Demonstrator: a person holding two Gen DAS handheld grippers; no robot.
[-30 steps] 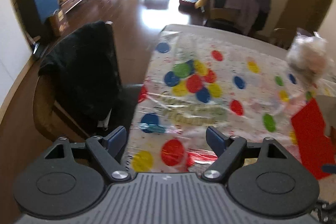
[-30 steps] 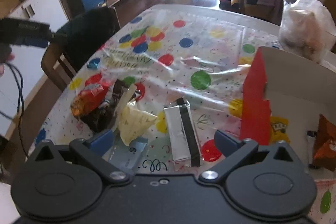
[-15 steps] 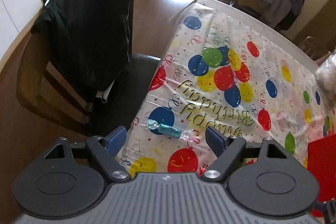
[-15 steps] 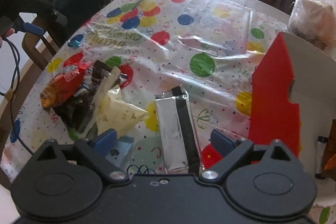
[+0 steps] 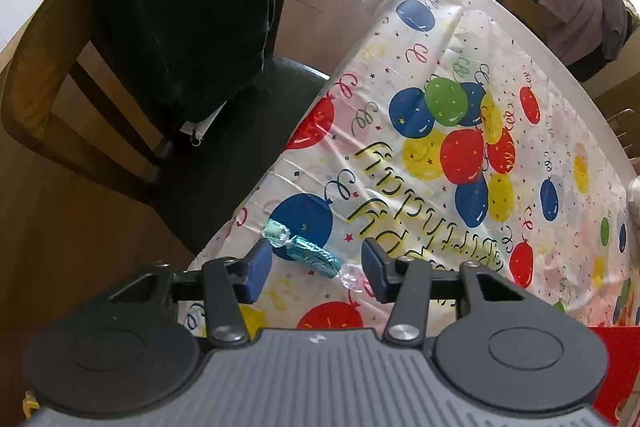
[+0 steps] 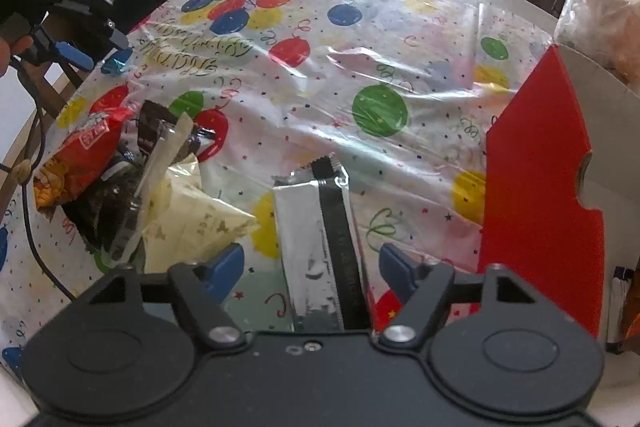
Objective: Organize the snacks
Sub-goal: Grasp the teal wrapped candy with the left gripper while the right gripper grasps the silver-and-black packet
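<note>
A teal wrapped candy point(image 5: 310, 254) lies on the balloon tablecloth near the table's left edge. My left gripper point(image 5: 316, 269) is open just above it, one finger on each side, not touching. It also shows in the right wrist view point(image 6: 80, 55) at the far left, over the candy point(image 6: 116, 63). My right gripper point(image 6: 312, 269) is open with a silver and black snack pack point(image 6: 316, 239) lying between its fingers. A pile with a red chip bag point(image 6: 86, 151), a dark packet point(image 6: 120, 199) and a pale yellow packet point(image 6: 192, 223) lies to its left.
A red and white box point(image 6: 544, 187) stands open at the right with snacks inside. A clear bag of food point(image 6: 604, 15) sits behind it. A chair with a black jacket point(image 5: 192, 11) stands against the table's left edge point(image 5: 256, 195).
My left gripper has tilted down and moved in until the teal candy sits between its fingers. My right gripper has come down closer over the silver pack.
</note>
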